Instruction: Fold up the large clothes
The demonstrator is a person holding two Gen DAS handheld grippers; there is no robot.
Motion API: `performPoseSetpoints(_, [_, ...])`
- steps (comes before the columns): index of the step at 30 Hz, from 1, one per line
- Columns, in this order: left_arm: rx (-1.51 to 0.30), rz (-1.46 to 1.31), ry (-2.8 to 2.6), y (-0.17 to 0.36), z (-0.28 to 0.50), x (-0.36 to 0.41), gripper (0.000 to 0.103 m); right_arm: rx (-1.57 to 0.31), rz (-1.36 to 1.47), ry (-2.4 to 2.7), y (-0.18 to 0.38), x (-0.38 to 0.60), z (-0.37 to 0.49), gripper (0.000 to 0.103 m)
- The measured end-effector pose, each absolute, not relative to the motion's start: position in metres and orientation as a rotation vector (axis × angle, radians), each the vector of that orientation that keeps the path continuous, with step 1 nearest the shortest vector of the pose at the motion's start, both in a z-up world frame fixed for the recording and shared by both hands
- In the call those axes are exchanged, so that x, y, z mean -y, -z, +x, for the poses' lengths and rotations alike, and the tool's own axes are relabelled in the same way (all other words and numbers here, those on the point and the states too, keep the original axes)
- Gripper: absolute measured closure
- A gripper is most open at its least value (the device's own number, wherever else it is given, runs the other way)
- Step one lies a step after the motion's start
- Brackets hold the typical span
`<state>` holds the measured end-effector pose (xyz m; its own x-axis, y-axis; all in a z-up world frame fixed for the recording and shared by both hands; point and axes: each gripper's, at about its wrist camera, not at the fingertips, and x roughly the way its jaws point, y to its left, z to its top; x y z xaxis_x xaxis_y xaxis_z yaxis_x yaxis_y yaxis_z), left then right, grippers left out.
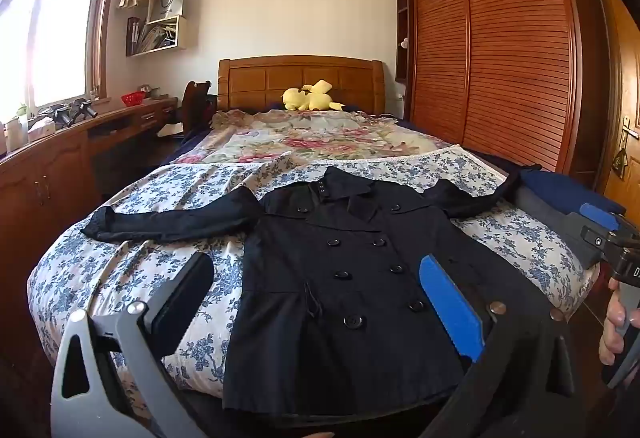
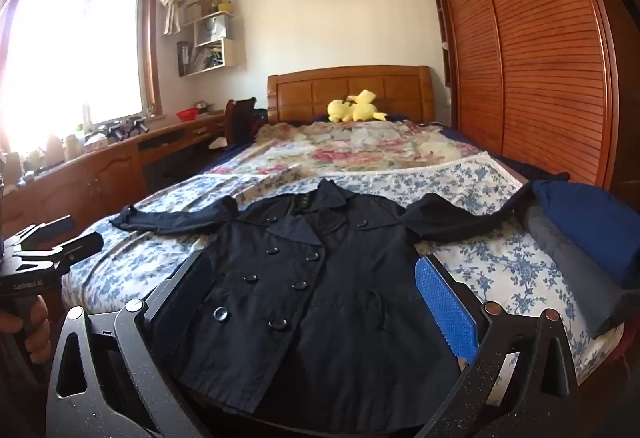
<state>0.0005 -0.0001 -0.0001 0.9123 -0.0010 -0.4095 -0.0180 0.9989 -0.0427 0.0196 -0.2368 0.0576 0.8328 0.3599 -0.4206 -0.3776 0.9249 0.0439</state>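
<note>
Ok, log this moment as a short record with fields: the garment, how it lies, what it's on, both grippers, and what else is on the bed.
garment: dark double-breasted coat
lay: face up, buttoned, flat, both sleeves spread outward, collar toward the headboard
surface: blue floral bedspread at the foot of the bed
left gripper: open, above the coat's lower half, holding nothing
right gripper: open, above the coat, holding nothing
folding: not yet begun
also on bed: yellow plush toy, folded blue and grey fabric under the coat's far sleeve end

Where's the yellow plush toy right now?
The plush toy lies at the far end of the bed, against the wooden headboard, beyond the black coat. Both views show it near centre, left of the wardrobe.
</note>
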Motion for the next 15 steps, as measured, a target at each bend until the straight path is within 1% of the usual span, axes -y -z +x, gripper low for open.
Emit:
performPoseSetpoints(1, [-0.419,-0.046,-0.013,0.0000,0.0004,0.0000,0.000,-0.445,-0.007,-0.396,-0.0578,0.2392,0.0210,0.000])
performPoseSetpoints(15, [-0.411,-0.049,-0.014,-0.0052,-0.0013,-0.0095,0.000,-0.455,-0.023,-0.393,-0.0544,0.2401,0.0234,0.000])
